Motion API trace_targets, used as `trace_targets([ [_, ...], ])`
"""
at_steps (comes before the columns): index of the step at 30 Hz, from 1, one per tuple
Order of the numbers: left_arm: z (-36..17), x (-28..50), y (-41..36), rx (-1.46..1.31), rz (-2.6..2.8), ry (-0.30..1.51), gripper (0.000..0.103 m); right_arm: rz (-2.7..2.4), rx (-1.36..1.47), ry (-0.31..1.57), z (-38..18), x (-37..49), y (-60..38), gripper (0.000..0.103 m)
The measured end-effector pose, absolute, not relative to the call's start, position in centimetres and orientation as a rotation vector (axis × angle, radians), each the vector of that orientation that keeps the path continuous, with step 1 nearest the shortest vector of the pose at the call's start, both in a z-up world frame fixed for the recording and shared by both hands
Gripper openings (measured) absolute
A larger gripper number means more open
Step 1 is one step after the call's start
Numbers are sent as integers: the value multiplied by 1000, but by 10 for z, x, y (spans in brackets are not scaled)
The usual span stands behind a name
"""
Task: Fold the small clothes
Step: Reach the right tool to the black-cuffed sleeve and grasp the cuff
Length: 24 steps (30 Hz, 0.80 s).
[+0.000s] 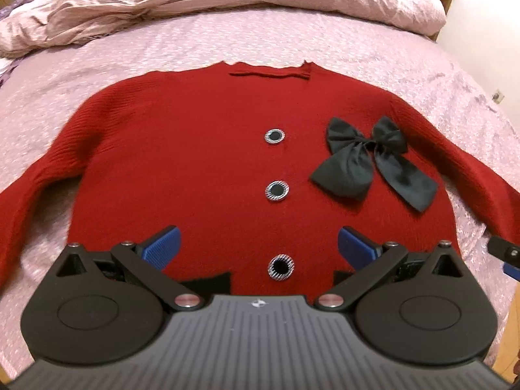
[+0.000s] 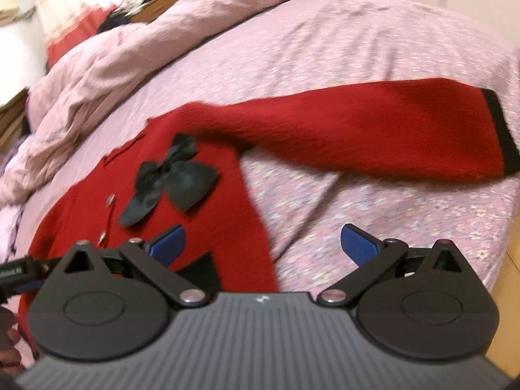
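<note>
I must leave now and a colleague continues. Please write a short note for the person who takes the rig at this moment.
Left tool: open, holds nothing, over the lower front of the red sweater.
Right tool: open, holds nothing, over the sweater's side edge.
Sweater lies flat, front up, on the pink bed; black bow on the chest, sleeve spread outward.
Done: spread out. Left: every fold.

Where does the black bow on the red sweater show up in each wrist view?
Left wrist: black bow lies right of centre on the red sweater, to the right of the buttons.
Right wrist: the bow sits left of centre, blurred.
Shared landmark: the crumpled pink duvet beyond the sweater.
</note>
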<state>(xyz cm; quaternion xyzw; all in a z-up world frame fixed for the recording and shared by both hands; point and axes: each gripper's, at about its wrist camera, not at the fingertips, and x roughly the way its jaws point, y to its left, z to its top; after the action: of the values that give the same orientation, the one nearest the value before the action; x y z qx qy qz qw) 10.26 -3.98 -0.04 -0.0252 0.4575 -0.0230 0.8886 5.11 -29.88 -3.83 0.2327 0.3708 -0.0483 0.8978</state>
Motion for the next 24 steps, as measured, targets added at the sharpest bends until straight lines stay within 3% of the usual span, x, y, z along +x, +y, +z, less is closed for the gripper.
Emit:
trace_targets([
  [24, -62, 156, -72, -5, -46, 1033, 103, -386, 702, 729, -96, 58, -414, 103],
])
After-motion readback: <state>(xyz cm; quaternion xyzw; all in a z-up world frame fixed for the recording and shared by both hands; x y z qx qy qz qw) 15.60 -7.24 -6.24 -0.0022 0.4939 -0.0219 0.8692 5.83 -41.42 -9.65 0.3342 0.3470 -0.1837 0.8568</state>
